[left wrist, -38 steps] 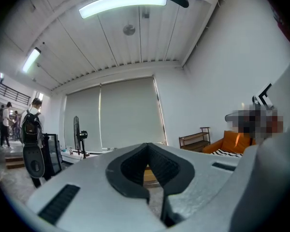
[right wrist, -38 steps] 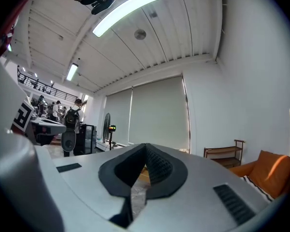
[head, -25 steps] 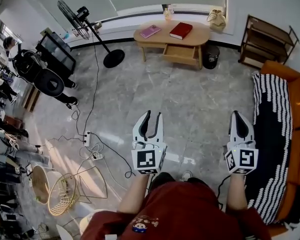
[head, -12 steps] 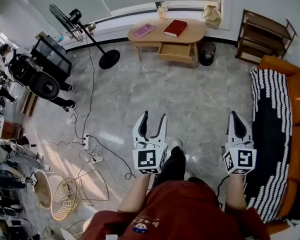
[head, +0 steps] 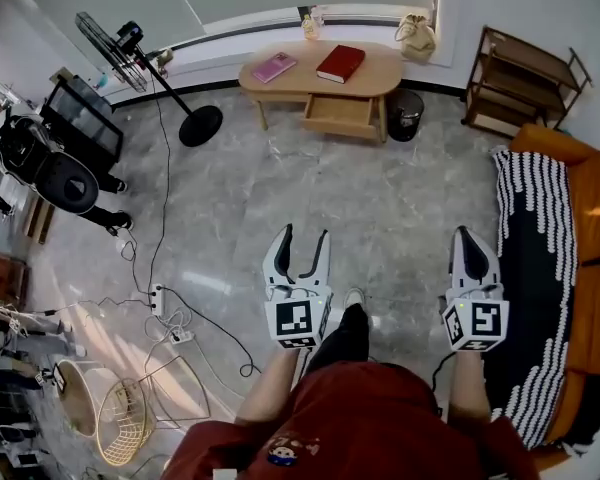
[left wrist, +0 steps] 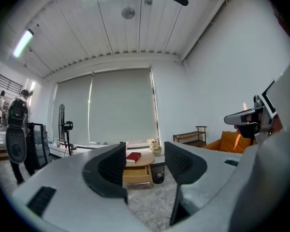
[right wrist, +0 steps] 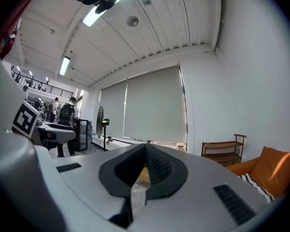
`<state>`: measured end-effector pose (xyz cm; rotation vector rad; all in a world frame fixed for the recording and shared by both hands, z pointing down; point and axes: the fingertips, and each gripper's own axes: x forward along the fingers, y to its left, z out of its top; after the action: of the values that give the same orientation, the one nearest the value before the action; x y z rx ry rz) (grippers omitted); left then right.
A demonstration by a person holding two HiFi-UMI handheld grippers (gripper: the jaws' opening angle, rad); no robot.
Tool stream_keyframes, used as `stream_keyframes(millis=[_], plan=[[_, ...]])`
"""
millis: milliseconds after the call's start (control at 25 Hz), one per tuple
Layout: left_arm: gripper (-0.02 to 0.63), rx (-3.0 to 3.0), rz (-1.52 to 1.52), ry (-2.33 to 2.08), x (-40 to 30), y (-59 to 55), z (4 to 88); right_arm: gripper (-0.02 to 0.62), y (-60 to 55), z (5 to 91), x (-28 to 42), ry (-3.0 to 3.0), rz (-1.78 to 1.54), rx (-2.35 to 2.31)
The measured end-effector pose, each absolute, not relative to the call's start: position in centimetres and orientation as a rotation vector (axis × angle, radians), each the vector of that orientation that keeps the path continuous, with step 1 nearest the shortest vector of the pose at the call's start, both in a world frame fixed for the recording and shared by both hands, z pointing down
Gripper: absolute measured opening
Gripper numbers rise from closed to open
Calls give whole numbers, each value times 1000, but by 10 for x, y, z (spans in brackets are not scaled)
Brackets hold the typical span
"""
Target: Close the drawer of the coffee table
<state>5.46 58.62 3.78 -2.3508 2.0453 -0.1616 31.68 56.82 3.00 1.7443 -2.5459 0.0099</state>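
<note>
The wooden coffee table (head: 380,69) stands far ahead by the window, its drawer (head: 342,116) pulled out. A red book (head: 340,63) and a pink book (head: 273,67) lie on top. My left gripper (head: 297,244) is held level above the floor, far short of the table. Its jaws have just been opening and now stand open with nothing between them. In the left gripper view the table (left wrist: 147,159) and drawer (left wrist: 135,175) show between the jaws of the left gripper (left wrist: 145,170). My right gripper (head: 469,240), which also shows in its own view (right wrist: 145,170), is shut and empty.
A standing fan (head: 130,48) is left of the table, a dark bin (head: 404,114) and a wooden shelf (head: 520,83) right of it. An orange sofa with a striped blanket (head: 535,248) lines the right side. Cables and a power strip (head: 158,296) lie on the floor at left, near a wire basket (head: 120,418).
My left jaws have spread wider than in the earliest frame. The room has shifted in the head view as I step forward; a foot now shows between the grippers.
</note>
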Motion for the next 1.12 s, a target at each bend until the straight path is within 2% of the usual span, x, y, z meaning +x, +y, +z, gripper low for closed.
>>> stream_keyframes(millis=[800, 1120], plan=[[233, -2422, -182, 2043, -48, 357, 62, -2, 340, 36, 200, -2488, -18, 1637], [232, -2435, -167, 2023, -55, 309, 68, -2, 302, 44, 204, -2482, 36, 1723]])
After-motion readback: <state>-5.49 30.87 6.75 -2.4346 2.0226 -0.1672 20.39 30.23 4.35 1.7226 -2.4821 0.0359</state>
